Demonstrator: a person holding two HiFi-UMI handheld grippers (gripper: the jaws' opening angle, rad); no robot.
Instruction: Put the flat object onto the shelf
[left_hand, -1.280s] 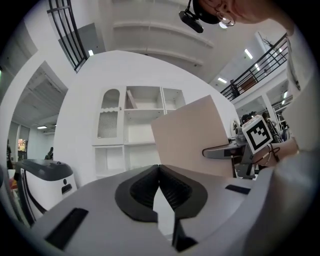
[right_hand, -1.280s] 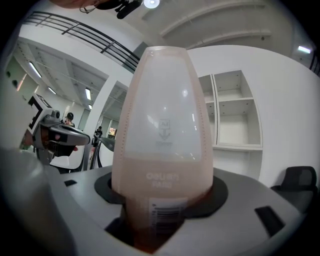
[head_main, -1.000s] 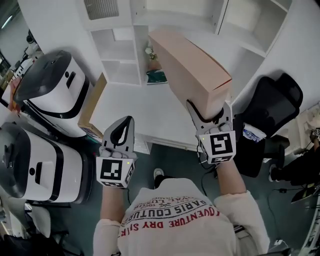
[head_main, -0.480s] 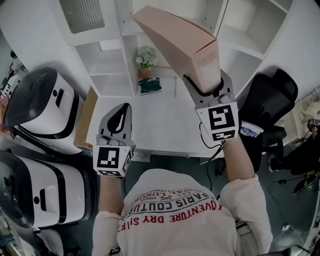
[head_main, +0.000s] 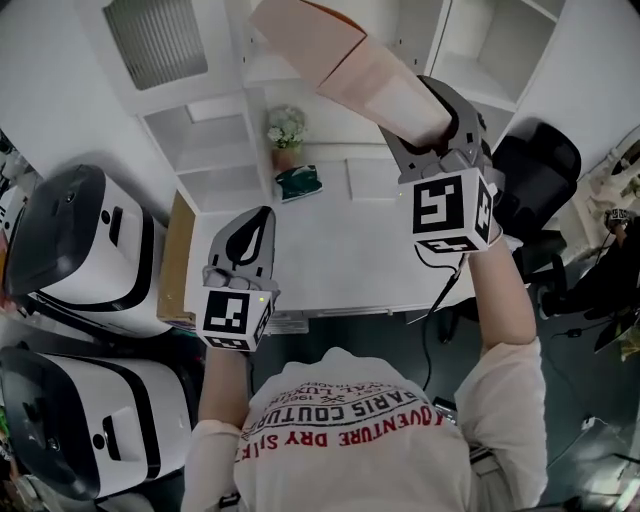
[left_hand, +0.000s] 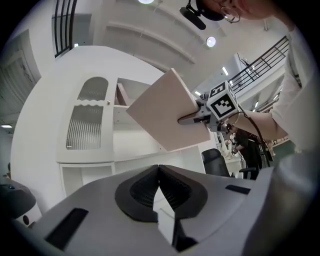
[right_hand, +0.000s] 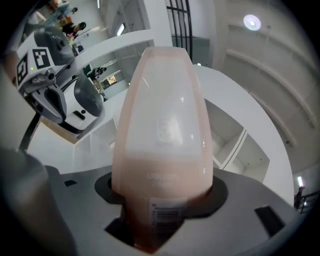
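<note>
Box (head_main: 340, 55): pinched by one end in R claw (head_main: 425, 125), raised, tilted, in front of shelf (head_main: 205, 172); not yet on it. L claw (head_main: 248, 235): pressed together, empty, over tabletop (head_main: 340, 250). Risk: end grip w/ long overhang, so may pivot, slip or clip shelf edge.

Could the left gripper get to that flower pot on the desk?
Probably yes: the left gripper is empty, the right gripper holds the pink box aloft, and only a green object lies near the flower pot.
</note>
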